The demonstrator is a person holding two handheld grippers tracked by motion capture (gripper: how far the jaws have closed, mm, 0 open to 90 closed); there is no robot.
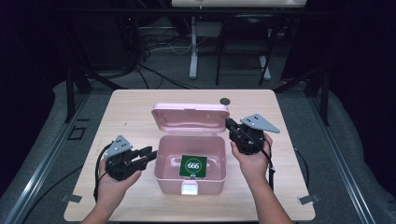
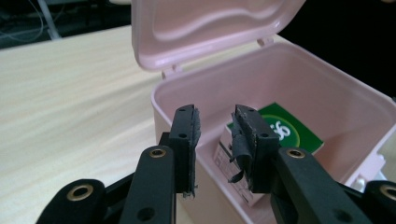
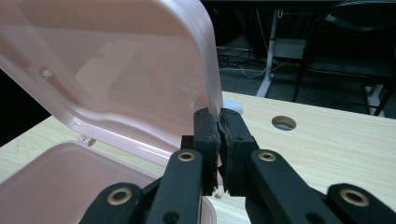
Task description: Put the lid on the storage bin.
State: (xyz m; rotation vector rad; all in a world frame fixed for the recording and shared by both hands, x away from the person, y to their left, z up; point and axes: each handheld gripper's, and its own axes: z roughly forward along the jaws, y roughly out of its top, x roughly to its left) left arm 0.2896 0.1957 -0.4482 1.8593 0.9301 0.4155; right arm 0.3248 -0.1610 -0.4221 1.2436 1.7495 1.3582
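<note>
A pale pink plastic box (image 1: 190, 163) with rounded corners sits near the middle of the light wooden table (image 1: 130, 116), its hinged pink lid (image 1: 190, 117) standing open at the far side. The box has a small whitish latch (image 1: 189, 188) on its near wall. Inside it, on the floor of the box, lies a small green square carton (image 1: 193, 166) printed with a white ring and the figures 666; in the left gripper view the same carton (image 2: 285, 133) lies tilted against the box floor, with a white printed side facing the gripper. The left gripper (image 1: 148, 154), held in the person's left hand (image 1: 112, 184), sits just outside the box's left wall, pointing toward it; its jaws are parted with a clear gap and nothing pinched between them, and the pads (image 2: 250, 140) are above the near rim of the box, with frayed lining hanging from one of them. The right gripper (image 1: 229, 124), held in the person's right hand (image 1: 254, 161), reaches to the lid's right edge; its jaws are closed tight on the thin rim of that lid (image 3: 212, 70), which rises from between the pads. A round hole (image 1: 225, 100) shows in the table behind the lid.
</note>
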